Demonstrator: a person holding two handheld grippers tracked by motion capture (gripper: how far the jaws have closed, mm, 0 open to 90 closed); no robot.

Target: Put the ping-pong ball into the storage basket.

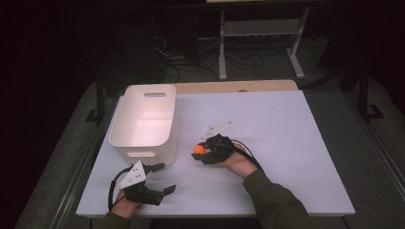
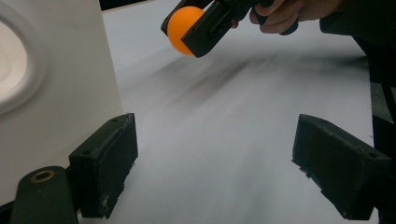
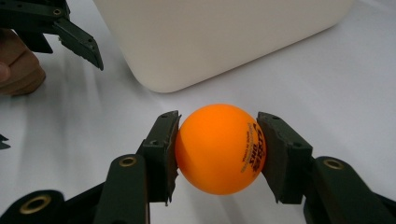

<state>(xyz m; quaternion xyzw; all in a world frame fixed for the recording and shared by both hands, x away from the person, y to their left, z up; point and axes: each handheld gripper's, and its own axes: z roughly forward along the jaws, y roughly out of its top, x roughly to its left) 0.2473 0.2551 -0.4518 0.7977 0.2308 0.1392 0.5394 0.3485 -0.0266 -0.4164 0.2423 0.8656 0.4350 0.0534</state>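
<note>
Dark floor and a tangle of cables lie beyond the white tabletop (image 1: 286,143), which fills the middle of the high view. At its near left corner the left tongs (image 1: 161,178) rest low over the sheet in the person's left hand (image 1: 125,204), jaws standing wide apart with nothing between them — bare tabletop shows in the gap in the left gripper view. Just beyond them, toward the far left, stands a white bin (image 1: 143,119) with a handle slot in each short end, its open top facing up. To the right of the bin, near the middle of the tabletop, the right tongs (image 1: 199,153) point left toward it and are clamped on an orange ball (image 3: 220,148) — one pad on each side, the ball's printed lettering facing the right-hand pad. The ball sits close beside the bin's near right corner, outside it.
</note>
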